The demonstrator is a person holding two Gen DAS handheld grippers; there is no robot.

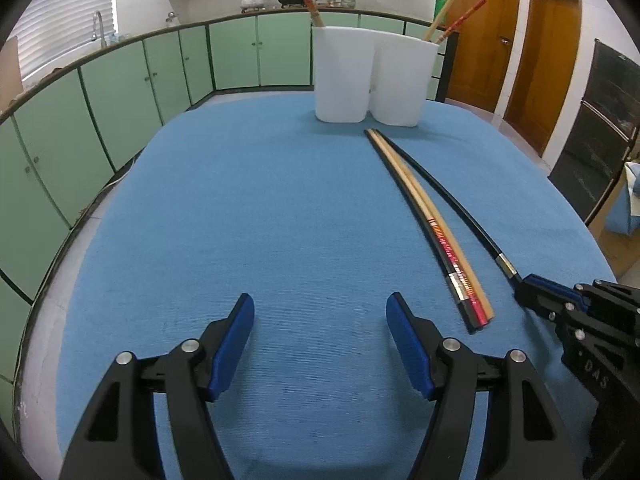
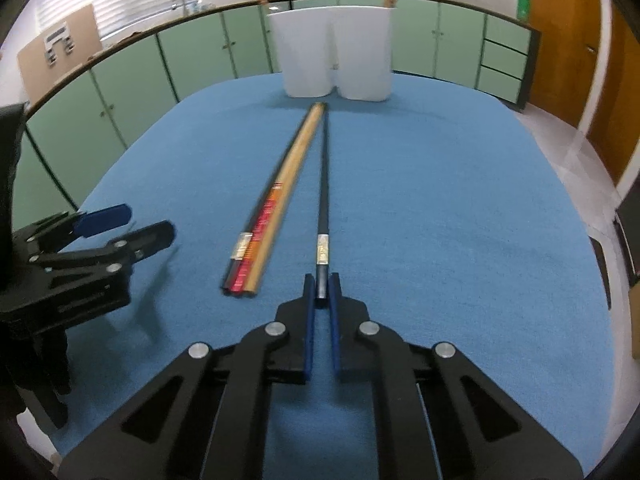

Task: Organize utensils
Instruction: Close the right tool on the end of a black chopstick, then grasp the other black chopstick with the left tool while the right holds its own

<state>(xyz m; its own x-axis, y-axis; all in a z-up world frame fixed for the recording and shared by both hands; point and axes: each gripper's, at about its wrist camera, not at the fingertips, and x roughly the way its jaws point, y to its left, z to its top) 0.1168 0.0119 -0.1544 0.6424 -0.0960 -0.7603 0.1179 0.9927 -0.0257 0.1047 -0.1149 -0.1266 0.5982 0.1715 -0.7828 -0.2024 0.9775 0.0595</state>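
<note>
Two white holders (image 1: 372, 76) stand side by side at the far end of the blue table (image 1: 260, 220), each with chopsticks in it; they also show in the right wrist view (image 2: 336, 52). A bundle of three chopsticks, black, red and wooden (image 1: 436, 224), lies on the cloth, also in the right wrist view (image 2: 276, 200). My right gripper (image 2: 322, 284) is shut on the thick end of a black chopstick (image 2: 325, 184) that points at the holders. It shows in the left wrist view (image 1: 524, 284) with the chopstick (image 1: 448, 196). My left gripper (image 1: 320, 316) is open and empty, left of the bundle.
Green cabinets (image 1: 120, 92) with a sink and counter curve round the back and left. Wooden doors (image 1: 520, 44) stand at the right. The table's rounded edge (image 1: 52, 280) runs close on the left.
</note>
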